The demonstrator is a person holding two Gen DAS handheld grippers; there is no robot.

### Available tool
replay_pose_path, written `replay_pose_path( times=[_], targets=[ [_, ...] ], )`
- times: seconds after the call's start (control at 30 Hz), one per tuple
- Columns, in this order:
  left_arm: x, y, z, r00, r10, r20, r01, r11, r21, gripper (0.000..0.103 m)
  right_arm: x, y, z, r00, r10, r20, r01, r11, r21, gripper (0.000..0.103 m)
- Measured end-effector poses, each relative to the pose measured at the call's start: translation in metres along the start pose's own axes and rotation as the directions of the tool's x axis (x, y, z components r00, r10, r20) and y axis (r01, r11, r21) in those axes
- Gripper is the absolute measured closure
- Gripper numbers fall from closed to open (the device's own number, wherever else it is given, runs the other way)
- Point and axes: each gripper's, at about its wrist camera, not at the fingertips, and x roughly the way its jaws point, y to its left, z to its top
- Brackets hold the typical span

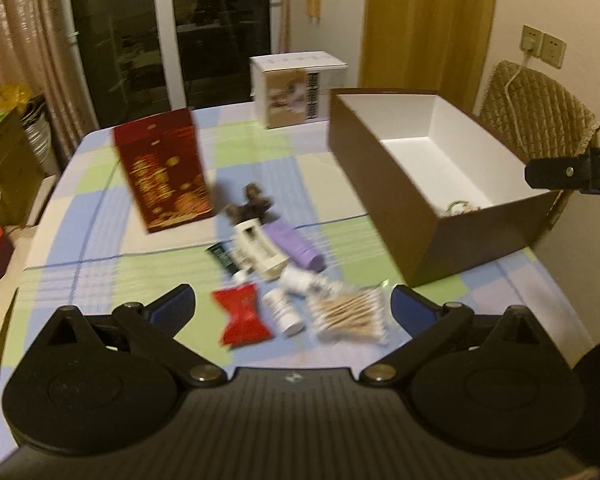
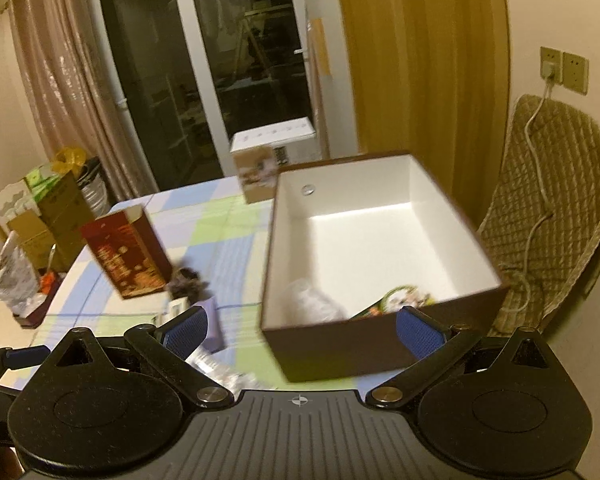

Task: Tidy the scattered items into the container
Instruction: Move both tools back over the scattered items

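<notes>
The brown container (image 1: 384,184), an open box with a white inside, stands on the table (image 1: 100,216) at about two o'clock in the left wrist view. In the right wrist view it fills the middle, and near its front wall lie a crumpled clear wrapper (image 2: 312,300) and a small colourful packet (image 2: 400,298).

The scattered items lie in a loose cluster at the centre of the left wrist view, at about nine o'clock from the container and apart from it. Nearest the left gripper (image 1: 293,300) are a red packet (image 1: 242,320), a small white bottle (image 1: 282,312) just beside it, and a bundle of cotton swabs (image 1: 352,314) at three o'clock of the bottle. Beyond them lie a cream plastic piece (image 1: 258,248), a lilac tube (image 1: 296,246) touching it, a dark green tube (image 1: 224,258), and a dark fuzzy thing (image 1: 248,204), too blurred to identify.

A tall red box with gold print (image 1: 164,172) stands at eleven o'clock of the cluster. A white and tan carton (image 1: 296,92) stands at the table's far edge.

The left gripper's jaws stand wide with nothing between them, above the table short of the cluster. The right gripper (image 2: 302,326) is likewise spread wide and empty, in front of the container's near wall. A padded chair back (image 2: 552,208) stands at three o'clock of the container.
</notes>
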Motion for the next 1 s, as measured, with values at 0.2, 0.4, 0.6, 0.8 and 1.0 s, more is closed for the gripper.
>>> replay_pose_path(
  times=[0.2, 0.4, 0.6, 0.8, 1.0],
  targets=[
    [-0.014, 0.025, -0.015, 0.999, 0.039, -0.003, -0.039, 0.999, -0.005, 0.001, 0.003, 0.021, -0.023, 1.000, 0.012, -0.029, -0.011, 1.000, 0.026, 0.000],
    [-0.014, 0.042, -0.025, 0.999, 0.054, -0.007, -0.054, 0.998, -0.035, 0.001, 0.013, 0.032, -0.045, 0.997, 0.013, -0.073, -0.013, 1.000, 0.001, 0.000],
    [-0.005, 0.051, -0.033, 0.998, 0.052, -0.020, -0.053, 0.997, -0.052, 0.001, 0.028, 0.047, -0.064, 0.991, 0.039, -0.129, -0.060, 0.986, -0.158, 0.000],
    [0.010, 0.055, -0.037, 0.999, 0.039, -0.037, -0.041, 0.998, -0.055, 0.001, 0.044, 0.051, -0.077, 0.981, 0.064, -0.181, -0.103, 0.971, -0.214, 0.000],
    [0.030, 0.061, -0.039, 0.997, 0.045, -0.065, -0.048, 0.998, -0.052, 0.001, 0.063, 0.067, -0.085, 0.971, 0.093, -0.222, -0.172, 0.913, -0.371, 0.000]
  ],
)
